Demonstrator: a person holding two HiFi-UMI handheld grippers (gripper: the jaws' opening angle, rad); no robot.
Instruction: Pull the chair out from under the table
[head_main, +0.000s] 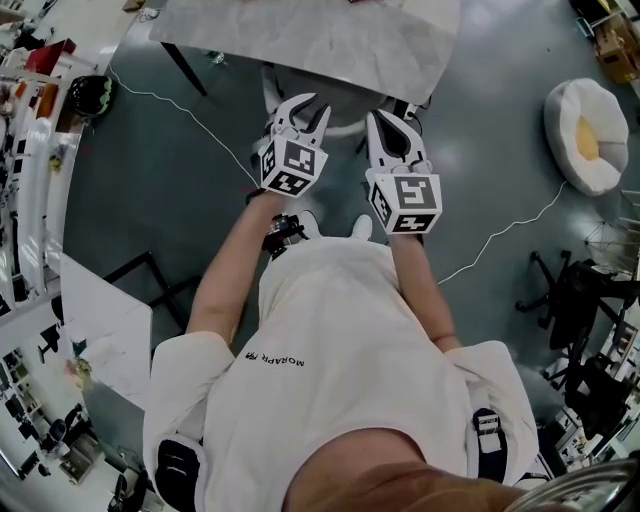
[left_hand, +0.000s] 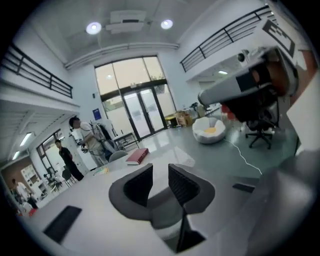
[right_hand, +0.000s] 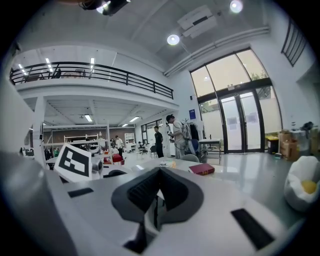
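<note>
In the head view the white chair (head_main: 345, 118) sits tucked under the near edge of the marble table (head_main: 300, 35), and only part of its rounded top shows. My left gripper (head_main: 306, 108) hovers just above and left of that top; my right gripper (head_main: 392, 120) is beside it on the right. In the left gripper view the left gripper (left_hand: 160, 182) has its jaws apart with nothing between them. The right gripper (right_hand: 159, 187) has its jaws pressed together and empty. Neither gripper view shows the chair. A red book (left_hand: 136, 156) lies on the table top.
A white cable (head_main: 180, 105) runs across the grey floor left of the table. A white beanbag (head_main: 585, 135) lies at the far right and a black office chair (head_main: 570, 300) stands nearer. A white table (head_main: 110, 330) is at my left. People (right_hand: 176, 135) stand in the background.
</note>
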